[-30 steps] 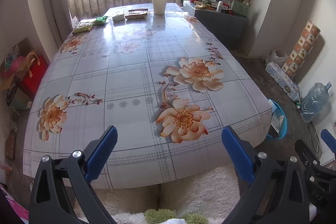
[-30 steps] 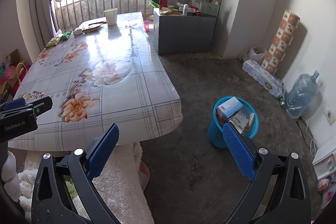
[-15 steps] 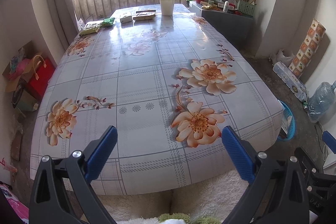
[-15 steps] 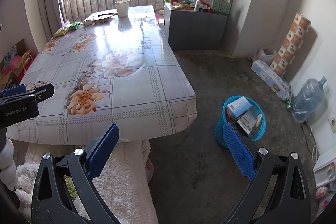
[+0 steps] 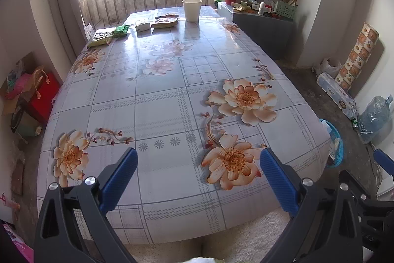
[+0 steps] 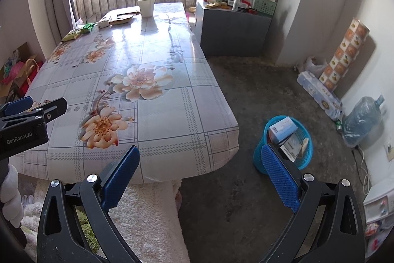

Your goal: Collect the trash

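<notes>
Small flat wrappers and packets of trash (image 5: 138, 28) lie in a loose row at the far end of the long table with a glossy floral oilcloth (image 5: 160, 100), well ahead of the left gripper (image 5: 198, 171), whose blue-padded jaws are spread wide and empty. A white paper cup (image 5: 192, 9) stands just right of the row. Only the right wrist view shows fully the round blue plastic basket (image 6: 305, 159) holding boxes on the floor, beside the right finger of the right gripper (image 6: 200, 169), likewise wide apart and empty.
</notes>
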